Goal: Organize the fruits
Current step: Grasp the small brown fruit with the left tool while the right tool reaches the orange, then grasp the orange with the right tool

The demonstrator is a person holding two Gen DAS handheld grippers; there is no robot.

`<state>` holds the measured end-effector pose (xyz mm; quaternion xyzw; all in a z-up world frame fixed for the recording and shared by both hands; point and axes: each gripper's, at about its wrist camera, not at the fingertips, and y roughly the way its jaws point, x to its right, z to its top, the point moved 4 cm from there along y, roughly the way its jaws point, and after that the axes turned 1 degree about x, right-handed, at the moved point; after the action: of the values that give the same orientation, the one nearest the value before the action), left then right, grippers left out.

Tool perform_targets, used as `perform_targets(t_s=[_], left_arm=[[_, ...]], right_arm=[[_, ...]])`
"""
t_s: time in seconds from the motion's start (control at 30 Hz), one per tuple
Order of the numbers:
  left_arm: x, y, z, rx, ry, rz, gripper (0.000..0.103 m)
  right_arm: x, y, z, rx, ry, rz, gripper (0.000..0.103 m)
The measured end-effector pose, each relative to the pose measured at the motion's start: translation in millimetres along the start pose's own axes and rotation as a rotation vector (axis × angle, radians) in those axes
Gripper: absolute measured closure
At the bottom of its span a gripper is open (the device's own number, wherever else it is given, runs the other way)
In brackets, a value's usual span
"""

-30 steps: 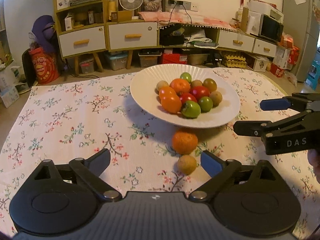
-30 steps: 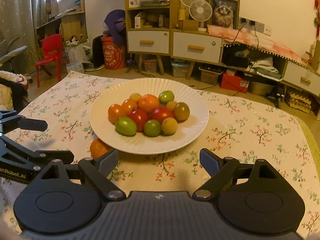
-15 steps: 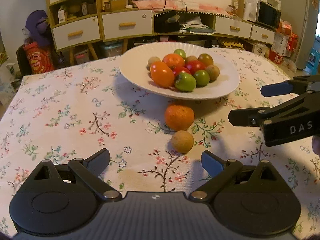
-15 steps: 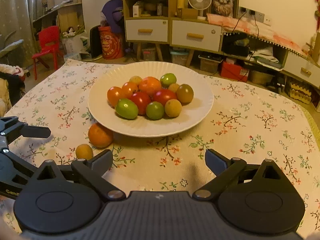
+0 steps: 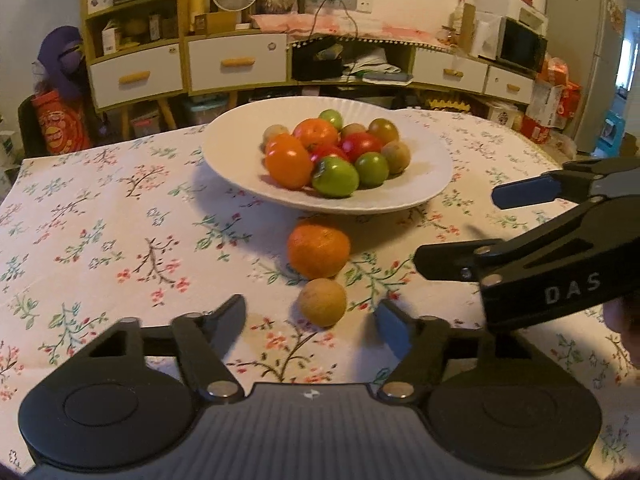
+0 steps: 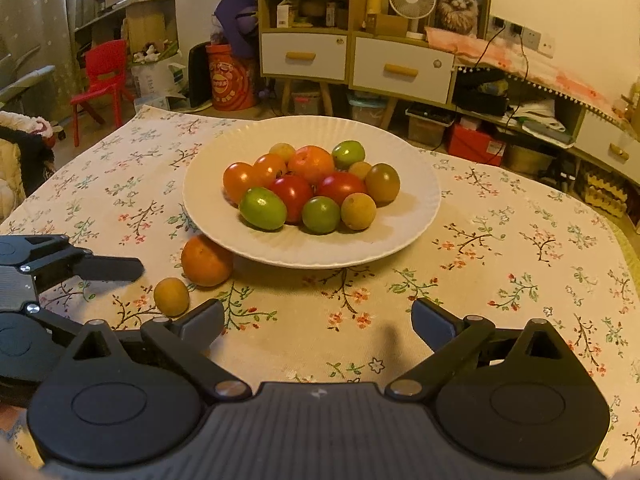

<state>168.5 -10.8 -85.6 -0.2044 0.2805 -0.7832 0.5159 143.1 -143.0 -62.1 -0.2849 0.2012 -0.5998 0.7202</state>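
Mostly done I'd say: the white plate [image 6: 416,216] already holds a dozen or so fruits. A mandarin [image 5: 318,251] and a small tan fruit [image 5: 323,302] sit on the tabletop [image 5: 100,240] by its near rim. Left tool [image 5: 311,320] gapes around the tan one; right tool [image 6: 318,318] gapes empty.

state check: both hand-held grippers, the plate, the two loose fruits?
left hand-held gripper: open, empty, small tan fruit just ahead
right hand-held gripper: open, empty
white plate: on tablecloth, loaded with fruit
orange: on tablecloth, off plate
small tan fruit: on tablecloth, ungrasped
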Motion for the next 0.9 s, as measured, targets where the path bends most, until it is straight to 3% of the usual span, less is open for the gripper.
perform_targets(t_s=[0.23,0.7,0.9], left_arm=[[3.1,-2.3,2.6,-0.007,0.012,-0.035,0.074],[-25.4,-18.1,1.3,-0.079,-0.014,0.033,0.076],[-38.2,-23.5,-4.6,-0.1,-0.032,0.044,0.076]], right_arm=[[2.5,1.9,0.1,-0.005,0.015,-0.004,0.003],[-10.2,8.5,-3.3,-0.009,0.05,0.037,0.003],[-28.2,12.1,-3.3,0.041,0.048,0.066,0.008]])
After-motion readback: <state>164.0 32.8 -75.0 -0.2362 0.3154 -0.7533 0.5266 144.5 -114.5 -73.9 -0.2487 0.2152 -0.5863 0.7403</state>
